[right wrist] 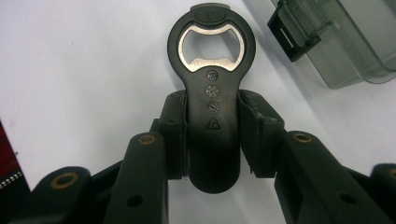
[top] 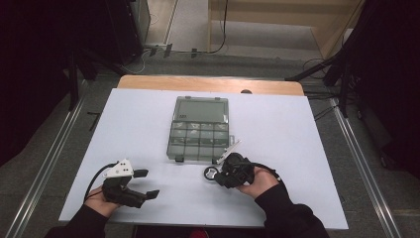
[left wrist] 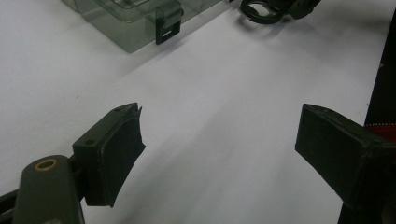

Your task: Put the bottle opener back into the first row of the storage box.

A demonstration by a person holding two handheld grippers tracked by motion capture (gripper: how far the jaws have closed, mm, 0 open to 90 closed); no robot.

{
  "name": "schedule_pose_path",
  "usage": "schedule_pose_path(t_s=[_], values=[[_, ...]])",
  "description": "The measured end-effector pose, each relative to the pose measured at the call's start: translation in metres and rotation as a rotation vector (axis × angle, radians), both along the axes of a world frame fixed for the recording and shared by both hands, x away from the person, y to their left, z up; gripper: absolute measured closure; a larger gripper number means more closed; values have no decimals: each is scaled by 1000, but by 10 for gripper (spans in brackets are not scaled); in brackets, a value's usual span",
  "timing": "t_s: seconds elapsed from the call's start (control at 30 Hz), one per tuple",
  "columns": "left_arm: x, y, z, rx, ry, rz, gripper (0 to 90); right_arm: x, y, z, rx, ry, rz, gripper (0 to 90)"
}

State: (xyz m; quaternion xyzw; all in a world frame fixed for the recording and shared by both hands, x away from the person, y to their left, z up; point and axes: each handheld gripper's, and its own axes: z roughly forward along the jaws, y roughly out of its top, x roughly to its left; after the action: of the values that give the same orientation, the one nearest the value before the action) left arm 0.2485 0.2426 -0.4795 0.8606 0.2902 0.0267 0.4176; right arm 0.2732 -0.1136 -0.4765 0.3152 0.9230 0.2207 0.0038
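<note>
Bottle opener (right wrist: pixel 212 100): clamped by its handle between the right gripper's (top: pixel 221 174) jaws, near the bench's front edge, just before the clear compartment box (top: pixel 200 129).
Left gripper (top: pixel 147 183): jaws spread wide, holding nothing, low over the bench's front-left corner.

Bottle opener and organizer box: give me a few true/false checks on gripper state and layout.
1. The right gripper is shut on the bottle opener. True.
2. The left gripper holds the bottle opener. False: its jaws stand wide apart over bare white table, holding nothing.
3. The clear compartment box lies on the table with its lid closed. True.
4. The bottle opener sits inside a compartment of the box. False: it is outside, near the box's front latch.
5. The bottle opener's ring end points away from the right gripper. True.
</note>
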Motion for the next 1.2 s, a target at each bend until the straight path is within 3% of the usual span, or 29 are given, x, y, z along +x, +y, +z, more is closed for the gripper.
schedule_pose_path(t_s=[0.17, 0.63, 0.93, 1.2], values=[[0, 0, 0, -1, -1, -2, 143, -1, -2, 5, 23, -7, 11, 660], [0, 0, 0, 1, -4, -1, 144, -1, -6, 11, 70, -39, 107, 660], [1, 0, 0, 1, -3, 5, 143, 2, -4, 17, 110, -65, 202, 660], [1, 1, -1, -3, -6, 13, 143, 12, 2, 20, 120, -50, 252, 660]])
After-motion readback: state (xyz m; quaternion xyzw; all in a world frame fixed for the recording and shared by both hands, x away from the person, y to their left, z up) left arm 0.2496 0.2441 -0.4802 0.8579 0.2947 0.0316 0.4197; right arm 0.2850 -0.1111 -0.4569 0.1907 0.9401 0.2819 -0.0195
